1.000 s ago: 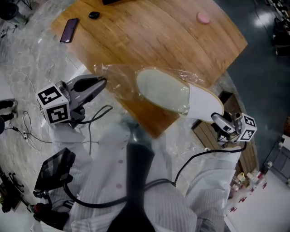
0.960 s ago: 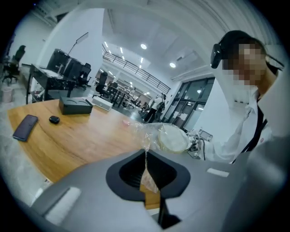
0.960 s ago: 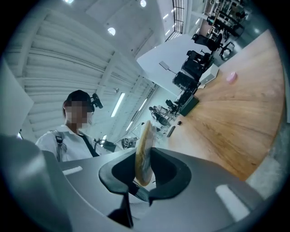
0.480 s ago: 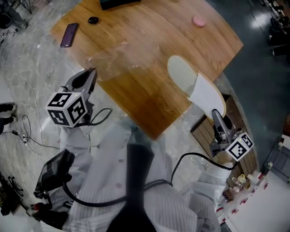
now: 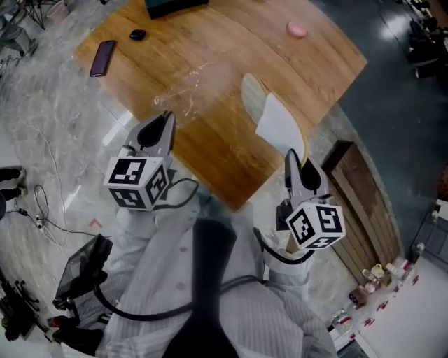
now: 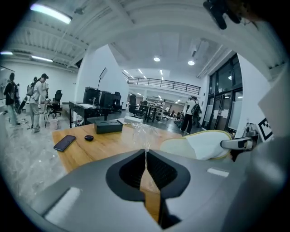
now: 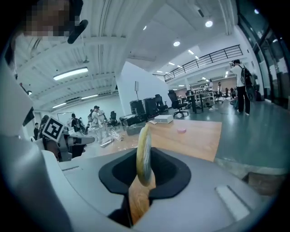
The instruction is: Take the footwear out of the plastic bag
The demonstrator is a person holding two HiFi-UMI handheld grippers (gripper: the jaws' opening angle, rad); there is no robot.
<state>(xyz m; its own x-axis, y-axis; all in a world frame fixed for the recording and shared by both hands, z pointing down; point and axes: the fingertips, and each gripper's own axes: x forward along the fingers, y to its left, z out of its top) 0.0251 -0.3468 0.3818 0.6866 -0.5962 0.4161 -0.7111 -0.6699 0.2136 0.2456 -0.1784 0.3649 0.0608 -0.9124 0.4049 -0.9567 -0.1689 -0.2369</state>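
Observation:
A white slipper with a pale yellow rim hangs over the wooden table, outside the bag, standing on edge. My right gripper is shut on its near end; the rim runs upright between the jaws in the right gripper view. The clear plastic bag lies crumpled on the table to the slipper's left. My left gripper is shut on a thin fold of the bag. In the left gripper view the slipper floats to the right, apart from the bag.
At the table's far side lie a dark phone, a small black object, a dark box and a pink object. A wooden crate stands on the floor at the right. People stand far off in the hall.
The slipper has come out of the bag and turned on edge, carried by my right gripper. My left gripper has kept hold of the bag, now empty. Both grippers have drawn closer together.

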